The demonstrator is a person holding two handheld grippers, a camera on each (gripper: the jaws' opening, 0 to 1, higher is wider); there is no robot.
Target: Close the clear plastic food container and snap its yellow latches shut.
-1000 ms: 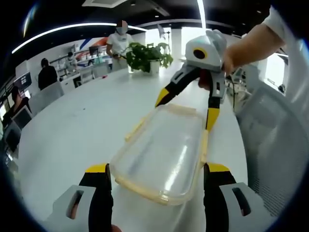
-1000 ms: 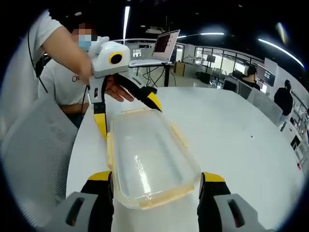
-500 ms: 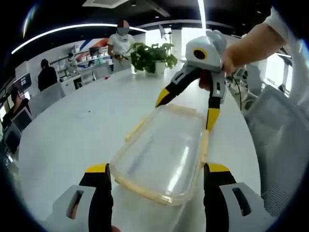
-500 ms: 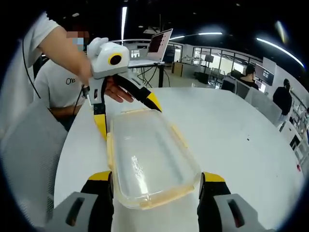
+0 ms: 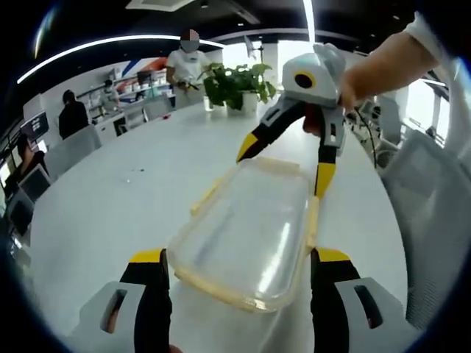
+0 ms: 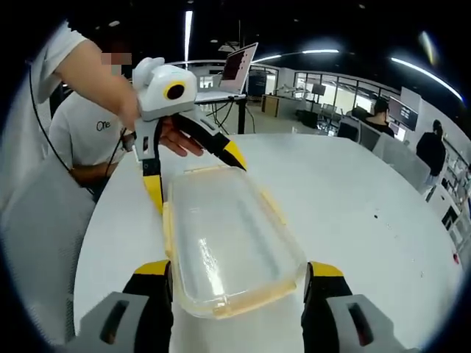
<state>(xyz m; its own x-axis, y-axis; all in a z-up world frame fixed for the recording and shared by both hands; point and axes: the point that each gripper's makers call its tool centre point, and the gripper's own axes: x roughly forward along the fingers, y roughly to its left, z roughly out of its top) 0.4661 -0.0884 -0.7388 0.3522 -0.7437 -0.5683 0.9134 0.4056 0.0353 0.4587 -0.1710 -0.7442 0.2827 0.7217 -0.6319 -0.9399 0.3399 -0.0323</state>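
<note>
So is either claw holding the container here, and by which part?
Nothing is clearly held. Each claw, left and right, stands open astride one short end of the clear container, jaws outside its rim. Whether the tips touch the yellow latches cannot be told.

Lying on the table [image 5: 110, 198] lengthwise between the two grippers: the container [image 5: 250, 228], near end between the left gripper [image 5: 239, 268] jaws, far end between the right gripper [image 5: 283, 165] jaws. Probably touching neither. Well beyond, behind the right gripper: a potted plant [image 5: 235, 84].
</note>
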